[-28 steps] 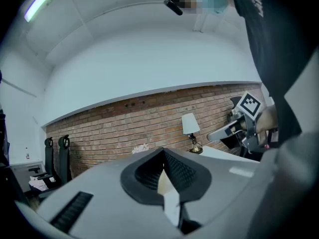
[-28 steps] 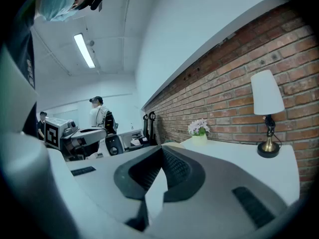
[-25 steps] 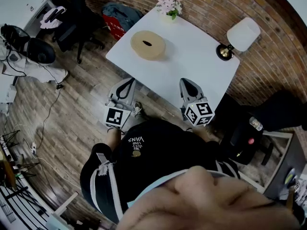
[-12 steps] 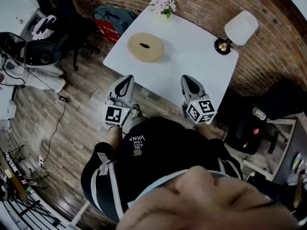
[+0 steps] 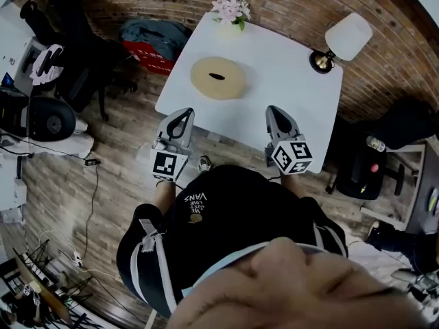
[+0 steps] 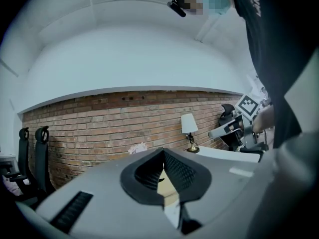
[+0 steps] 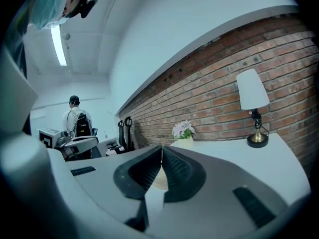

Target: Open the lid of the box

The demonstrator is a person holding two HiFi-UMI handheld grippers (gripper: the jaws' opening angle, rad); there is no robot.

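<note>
the white table (image 5: 295, 88) stands by a brick wall. the round tan box (image 5: 218, 78) lies on its left part, lid on. the left gripper (image 5: 182, 117) and right gripper (image 5: 274, 113) hover at the near edge, jaws pressed together on nothing, apart from the box. a lamp (image 5: 341, 40) and flowers (image 5: 231, 8) stand at the far corners.

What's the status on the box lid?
Left gripper, right gripper: jaws shut, empty. Box closed, untouched, ahead on table. Nothing in between; flowers, lamp beyond.
</note>
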